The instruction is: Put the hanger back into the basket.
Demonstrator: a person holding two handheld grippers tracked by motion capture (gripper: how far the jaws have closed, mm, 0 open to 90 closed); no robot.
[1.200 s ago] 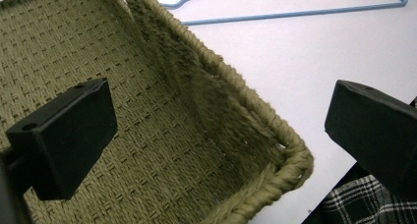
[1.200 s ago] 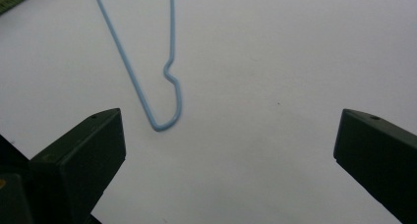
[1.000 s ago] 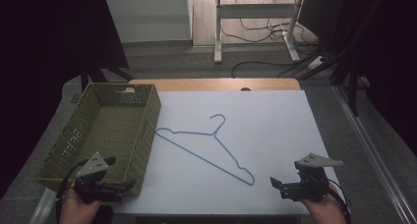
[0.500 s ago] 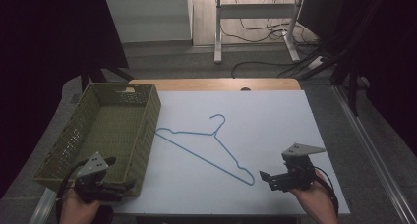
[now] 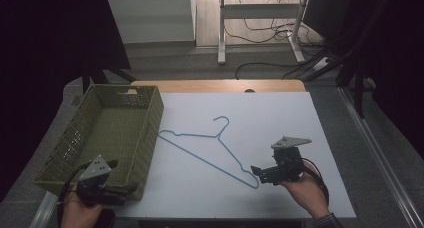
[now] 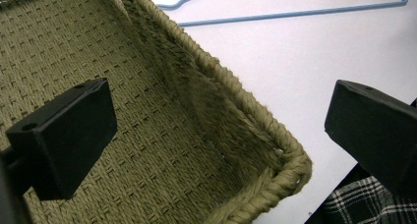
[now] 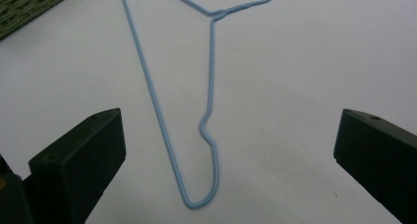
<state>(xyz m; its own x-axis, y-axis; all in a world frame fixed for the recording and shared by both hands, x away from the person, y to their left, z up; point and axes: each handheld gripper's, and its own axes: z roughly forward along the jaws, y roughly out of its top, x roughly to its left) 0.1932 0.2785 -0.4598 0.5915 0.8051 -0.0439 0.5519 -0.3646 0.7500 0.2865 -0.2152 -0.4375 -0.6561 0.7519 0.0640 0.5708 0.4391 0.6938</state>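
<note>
The blue wire hanger (image 5: pixel 210 148) lies flat on the white bench (image 5: pixel 280 118), just beside the green woven basket (image 5: pixel 65 153) on the side away from its left wall, hook pointing to the far edge of the bench, w/ one shoulder tip nearly touching the basket's right wall. Lying flat and clear of the basket like that, it offers its thin wire end for a pinch; prob. it's meant to go into the basket, which sits open-topped and empty as far as can be seen.

Right claw (image 5: pixel 259 174) sits at the hanger end farthest from the basket, low over the bench, jaws spread wide. In the right gripper view the rounded tip of the hanger (image 7: pixel 199 202) lies between the two black jaws, nearer the left one, not yet touched. The hand (image 5: pixel 302 190) comes in from the near edge of the bench, wrist roughly level, claw aimed toward the basket along the wire.

Left claw (image 5: pixel 131 187) hovers at the basket's near right corner, also spread, holding nothing. In the left gripper view the basket rim (image 6: pixel 275 150) runs between the jaws, one jaw over the woven floor, the other outside over the bench — looks placed to steady the basket. The left hand (image 5: pixel 80 213) is low at the near edge, just by the basket.
</note>
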